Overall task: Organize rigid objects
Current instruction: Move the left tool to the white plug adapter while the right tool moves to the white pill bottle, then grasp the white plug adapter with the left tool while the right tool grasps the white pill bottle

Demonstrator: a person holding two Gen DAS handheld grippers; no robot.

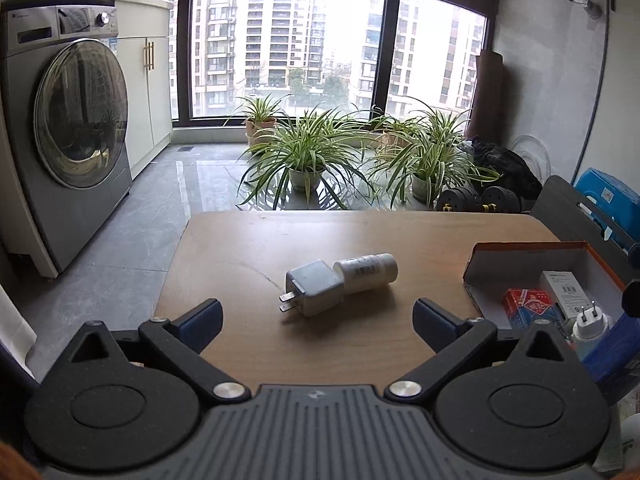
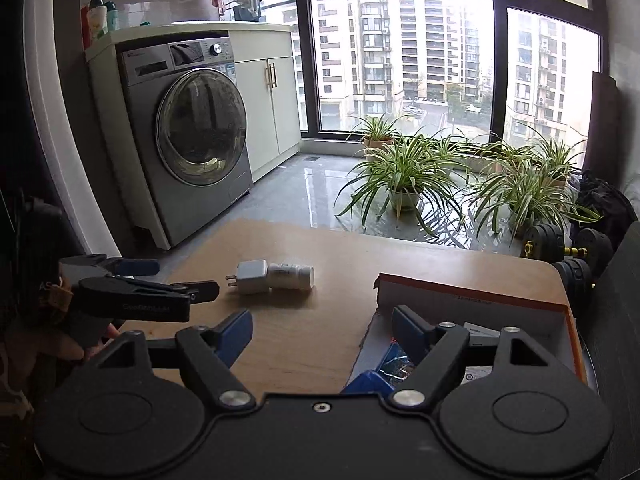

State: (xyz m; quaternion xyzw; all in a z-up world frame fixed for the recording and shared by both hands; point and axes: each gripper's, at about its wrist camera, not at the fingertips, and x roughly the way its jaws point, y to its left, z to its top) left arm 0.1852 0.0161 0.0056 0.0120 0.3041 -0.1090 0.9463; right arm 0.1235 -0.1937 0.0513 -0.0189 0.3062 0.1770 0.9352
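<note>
On the surface (image 1: pixel 248 248) ahead of your wide, empty left claw (image 1: pixel 318 316) lie a charger (image 1: pixel 316 286) touching a bottle (image 1: pixel 370 272); your right claw (image 2: pixel 322 330) gapes over the box (image 2: pixel 480 300).

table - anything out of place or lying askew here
Yes: the white charger plug and the white pill bottle lie on their sides, touching, loose on the wooden table, while the other items sit in the orange-rimmed box.
</note>
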